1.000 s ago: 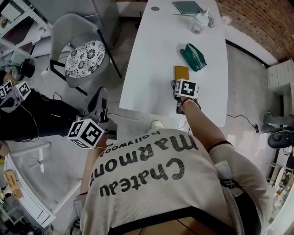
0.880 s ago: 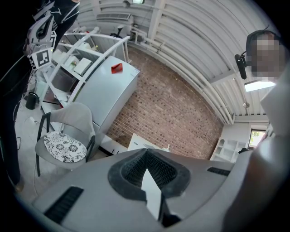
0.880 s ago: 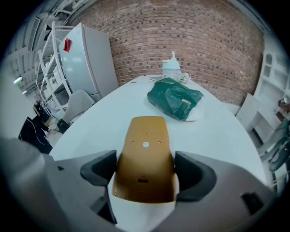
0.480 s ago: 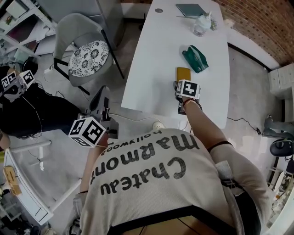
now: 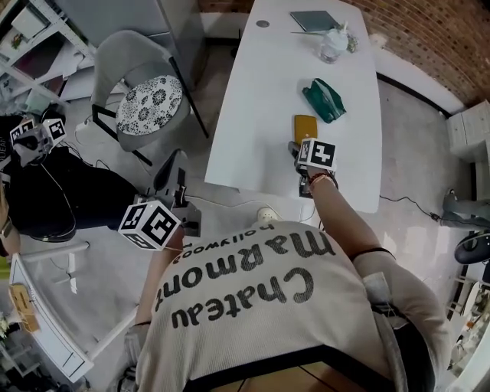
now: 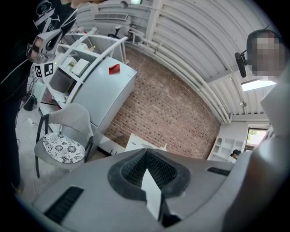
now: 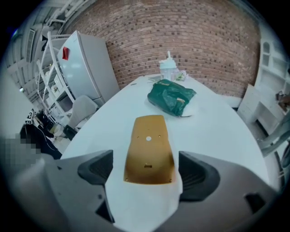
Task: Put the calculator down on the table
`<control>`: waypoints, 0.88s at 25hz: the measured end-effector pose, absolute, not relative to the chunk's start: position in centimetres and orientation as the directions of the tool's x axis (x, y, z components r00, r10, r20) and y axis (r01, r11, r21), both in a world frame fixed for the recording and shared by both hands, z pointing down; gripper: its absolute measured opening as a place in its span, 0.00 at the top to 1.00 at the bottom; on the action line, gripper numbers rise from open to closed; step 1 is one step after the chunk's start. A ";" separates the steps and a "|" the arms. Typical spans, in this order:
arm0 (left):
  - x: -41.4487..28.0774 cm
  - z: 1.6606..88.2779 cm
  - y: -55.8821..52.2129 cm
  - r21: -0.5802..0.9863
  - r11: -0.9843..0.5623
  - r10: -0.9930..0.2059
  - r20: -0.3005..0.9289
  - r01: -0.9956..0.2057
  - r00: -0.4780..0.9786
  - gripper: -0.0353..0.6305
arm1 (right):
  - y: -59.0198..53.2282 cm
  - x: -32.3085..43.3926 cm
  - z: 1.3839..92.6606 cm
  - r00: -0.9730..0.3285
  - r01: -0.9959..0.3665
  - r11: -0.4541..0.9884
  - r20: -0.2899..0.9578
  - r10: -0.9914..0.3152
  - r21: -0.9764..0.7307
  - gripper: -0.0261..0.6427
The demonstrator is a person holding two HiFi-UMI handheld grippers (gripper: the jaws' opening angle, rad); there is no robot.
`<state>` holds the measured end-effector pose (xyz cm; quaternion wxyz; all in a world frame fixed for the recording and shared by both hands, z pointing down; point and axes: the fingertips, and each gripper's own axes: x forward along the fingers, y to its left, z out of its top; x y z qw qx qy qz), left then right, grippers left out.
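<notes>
The calculator (image 5: 305, 125), gold-brown and face down, lies flat on the white table (image 5: 253, 92) near its front right part. My right gripper (image 5: 300, 142) points down at its near end. In the right gripper view the calculator (image 7: 149, 145) sits between the two dark pads (image 7: 96, 166) with a gap on each side. The right gripper (image 7: 147, 171) is opening and its pads do not press on the calculator. My left gripper (image 5: 178, 165) hangs off the table to the left, over the floor. Its jaws (image 6: 147, 170) are closed together on nothing.
A green pouch (image 5: 323, 99) lies just beyond the calculator, with a plastic cup (image 5: 333, 42) and a grey notebook (image 5: 314, 17) at the table's far end. A grey chair with a patterned cushion (image 5: 142, 99) stands left of the table. Another person in black (image 5: 46, 191) holds grippers at far left.
The calculator stays flat on the table in front of my right gripper. Both grippers keep their places; only the head view has drifted a little.
</notes>
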<state>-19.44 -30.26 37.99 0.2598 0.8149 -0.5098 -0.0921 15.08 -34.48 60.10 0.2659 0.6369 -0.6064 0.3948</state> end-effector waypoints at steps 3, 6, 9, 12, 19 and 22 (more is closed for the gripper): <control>-18.8 37.9 -29.8 0.517 -0.372 -0.865 0.107 -0.771 0.489 0.94 | -33.6 14.6 58.7 -0.050 -0.979 -0.129 0.801 -0.597 -0.158 0.27; -18.0 37.6 -29.4 0.514 -0.399 -0.853 0.096 -0.759 0.513 0.94 | -32.7 14.0 57.2 -0.068 -0.971 -0.135 0.773 -0.631 -0.195 0.27; -17.3 37.3 -28.9 0.514 -0.422 -0.841 0.087 -0.747 0.534 0.94 | -31.7 13.0 55.4 -0.090 -0.966 -0.126 0.749 -0.657 -0.227 0.27; -16.8 37.1 -28.2 0.513 -0.439 -0.829 0.085 -0.738 0.552 0.94 | -30.5 12.0 53.3 -0.115 -0.961 -0.104 0.716 -0.689 -0.255 0.27; -16.7 36.9 -25.7 0.513 -0.457 -0.814 0.087 -0.727 0.574 0.94 | -28.0 9.6 48.4 -0.171 -0.943 -0.056 0.621 -0.765 -0.329 0.30; -17.0 36.5 -24.5 0.513 -0.470 -0.809 0.074 -0.718 0.583 0.94 | -26.6 8.3 46.5 -0.208 -0.929 -0.024 0.575 -0.791 -0.369 0.33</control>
